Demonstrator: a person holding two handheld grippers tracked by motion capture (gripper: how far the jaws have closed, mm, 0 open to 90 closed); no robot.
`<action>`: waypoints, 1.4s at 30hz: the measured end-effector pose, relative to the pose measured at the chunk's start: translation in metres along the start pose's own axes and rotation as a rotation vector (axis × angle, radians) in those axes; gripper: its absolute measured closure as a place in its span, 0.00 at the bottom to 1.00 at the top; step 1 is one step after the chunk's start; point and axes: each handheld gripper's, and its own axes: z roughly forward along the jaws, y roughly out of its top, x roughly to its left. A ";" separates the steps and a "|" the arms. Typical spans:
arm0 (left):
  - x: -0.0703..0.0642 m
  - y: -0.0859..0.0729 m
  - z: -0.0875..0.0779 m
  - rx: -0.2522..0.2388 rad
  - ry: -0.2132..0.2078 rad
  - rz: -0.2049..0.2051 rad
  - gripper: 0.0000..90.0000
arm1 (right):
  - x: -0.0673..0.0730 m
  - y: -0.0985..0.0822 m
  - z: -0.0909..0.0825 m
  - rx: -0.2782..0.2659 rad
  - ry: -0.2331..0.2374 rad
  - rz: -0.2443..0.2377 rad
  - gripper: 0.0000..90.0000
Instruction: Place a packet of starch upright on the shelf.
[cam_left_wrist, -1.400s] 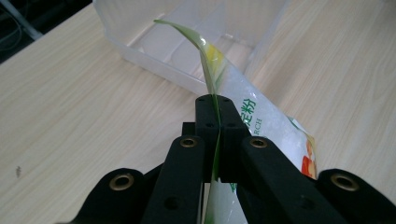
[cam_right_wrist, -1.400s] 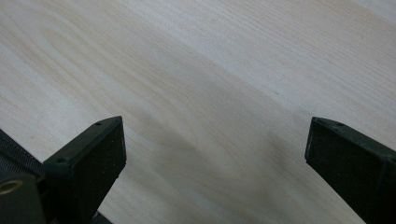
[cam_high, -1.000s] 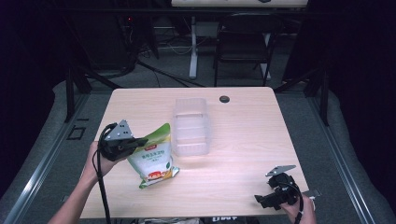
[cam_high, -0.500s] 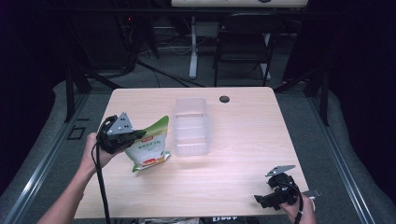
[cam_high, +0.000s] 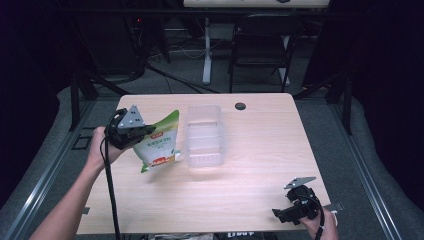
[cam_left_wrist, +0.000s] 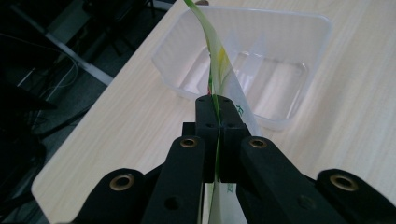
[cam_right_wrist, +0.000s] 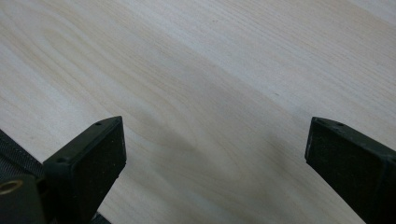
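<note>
At the near edge of the table (cam_high: 240, 200), well to the near right of the clear tray (cam_high: 204, 136), the right gripper (cam_high: 280, 216) is lying low in the person's right hand (cam_high: 322, 229). In the right gripper view its jaws are standing wide apart over bare wood, with nothing between them.

Farther in, just left of the tray, the left hand (cam_high: 100, 150) is holding the left gripper (cam_high: 145, 131) above the tabletop. Its jaws are pressing together on the thin top edge of a pouch (cam_high: 159, 142) — white with green trim and a printed label. In the left gripper view the pouch (cam_left_wrist: 219, 70) is running edge-on between the two black pads, which are meeting flat against it on both sides. The pouch is hanging tilted from that grip, its lower end off the wood and its right side close to the tray's left wall; I cannot tell whether the two are touching.

The tray itself — see-through plastic, rectangular (cam_left_wrist: 261, 56) — is sitting flat on the table directly beyond the pouch. Past the tray's far right corner, a small dark round cap (cam_high: 240, 106) is sitting in the tabletop near the far edge.
</note>
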 end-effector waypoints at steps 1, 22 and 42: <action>0.002 0.002 0.000 -0.001 0.006 0.000 1.00 | 0.000 0.000 0.000 0.003 -0.008 -0.003 0.05; 0.037 0.032 0.015 -0.003 0.075 0.028 1.00 | -0.001 -0.001 0.000 -0.004 0.000 0.007 0.05; 0.074 0.056 0.038 -0.019 0.147 0.052 1.00 | -0.001 -0.002 -0.001 -0.009 -0.005 0.010 0.05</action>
